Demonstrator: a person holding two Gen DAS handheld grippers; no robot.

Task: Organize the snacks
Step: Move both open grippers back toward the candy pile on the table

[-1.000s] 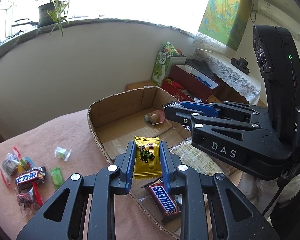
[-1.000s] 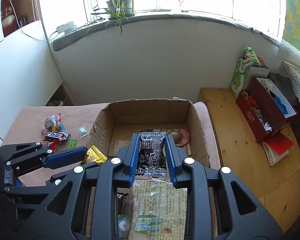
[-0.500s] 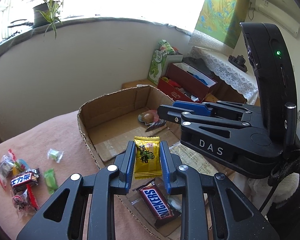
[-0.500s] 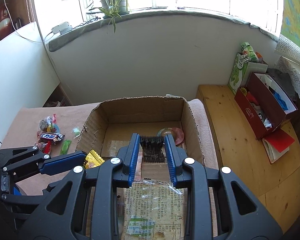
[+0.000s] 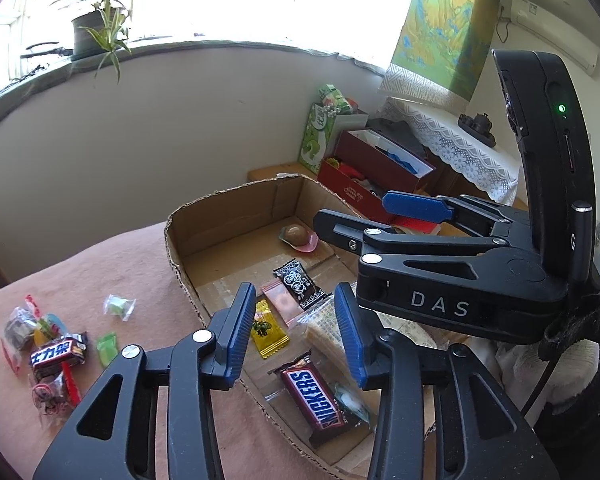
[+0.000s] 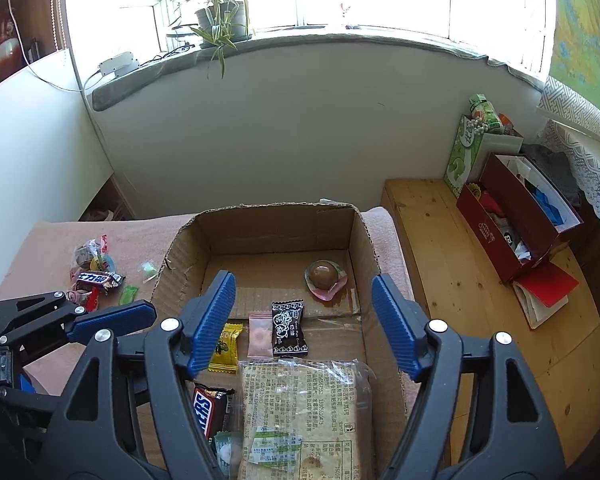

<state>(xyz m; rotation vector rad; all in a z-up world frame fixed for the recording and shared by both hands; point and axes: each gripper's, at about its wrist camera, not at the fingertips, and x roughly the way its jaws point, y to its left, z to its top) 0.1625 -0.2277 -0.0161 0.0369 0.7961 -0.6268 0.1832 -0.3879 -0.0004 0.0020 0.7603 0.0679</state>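
An open cardboard box (image 6: pixel 360 240) (image 5: pixel 228 208) sits on a pink cloth. Inside lie a yellow packet (image 5: pixel 267 328) (image 6: pixel 225 346), a black packet (image 5: pixel 299 285) (image 6: pixel 287 328), a small pink bag (image 6: pixel 259 334), a Snickers bar (image 5: pixel 320 398) (image 6: pixel 206 410), a large clear cracker pack (image 6: pixel 304 412) and a brown egg in pink wrap (image 6: pixel 325 278). My left gripper (image 5: pixel 296 334) is open and empty above the yellow packet. My right gripper (image 6: pixel 304 322) is open and empty above the black packet; in the left wrist view it (image 5: pixel 364 220) reaches in from the right.
Several loose snacks (image 5: pixel 52 350) (image 6: pixel 96 274) lie on the cloth left of the box. A wooden bench (image 6: pixel 468 280) with a red box (image 6: pixel 516 216) and a green carton (image 6: pixel 466 152) stands to the right. A wall and windowsill lie behind.
Both grippers opened. The yellow packet dropped from the left gripper and the black packet from the right gripper; both now lie on the box floor.
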